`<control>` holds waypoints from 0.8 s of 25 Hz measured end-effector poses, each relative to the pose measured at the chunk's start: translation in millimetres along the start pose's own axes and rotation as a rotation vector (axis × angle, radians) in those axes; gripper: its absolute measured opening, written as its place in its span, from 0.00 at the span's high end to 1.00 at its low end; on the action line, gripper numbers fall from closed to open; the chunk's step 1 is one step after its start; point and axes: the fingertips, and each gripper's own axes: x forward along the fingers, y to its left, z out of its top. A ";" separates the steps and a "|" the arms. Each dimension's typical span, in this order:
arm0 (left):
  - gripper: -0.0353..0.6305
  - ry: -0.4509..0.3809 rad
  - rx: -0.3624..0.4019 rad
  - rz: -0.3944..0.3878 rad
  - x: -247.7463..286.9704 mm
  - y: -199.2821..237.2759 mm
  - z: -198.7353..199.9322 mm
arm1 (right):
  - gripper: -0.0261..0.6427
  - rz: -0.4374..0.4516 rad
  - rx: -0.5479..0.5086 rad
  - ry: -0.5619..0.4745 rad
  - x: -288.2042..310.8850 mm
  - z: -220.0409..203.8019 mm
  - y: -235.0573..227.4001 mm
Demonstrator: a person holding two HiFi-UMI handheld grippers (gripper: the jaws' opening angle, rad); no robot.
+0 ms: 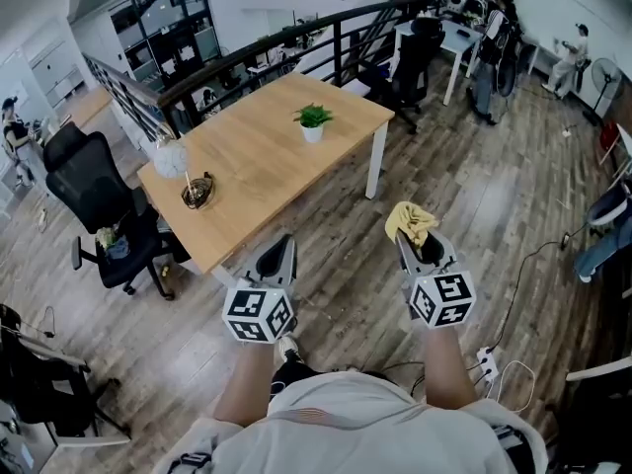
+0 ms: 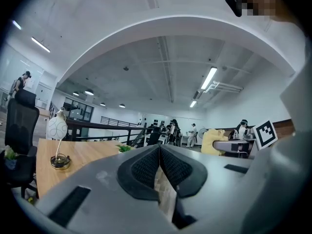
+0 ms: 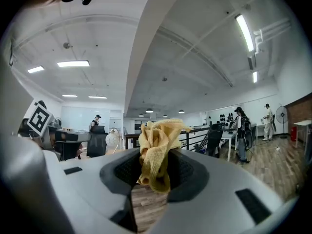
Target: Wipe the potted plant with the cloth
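The right gripper [image 1: 417, 248] pinches a yellow cloth [image 1: 410, 221]; the left gripper [image 1: 276, 257] is pressed together, empty. The potted plant [image 1: 313, 121] stands on the desk [image 1: 257, 156] ahead.

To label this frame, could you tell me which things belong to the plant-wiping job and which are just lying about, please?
For the job: potted plant, yellow cloth, right tongs clamped on it.
Just lying about: white globe ornament, dark dish, black office chair.
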 end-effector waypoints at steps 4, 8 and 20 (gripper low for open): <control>0.92 0.006 -0.002 0.001 0.8 -1.9 -2.8 | 0.68 0.003 -0.007 0.008 0.4 -3.9 -0.7; 0.92 0.009 -0.005 0.004 3.8 -2.4 -4.9 | 0.68 0.002 -0.006 0.010 1.9 -7.3 -4.4; 0.92 0.055 0.000 -0.017 24.2 -4.6 -10.2 | 0.67 0.025 0.081 -0.012 17.2 -15.4 -19.2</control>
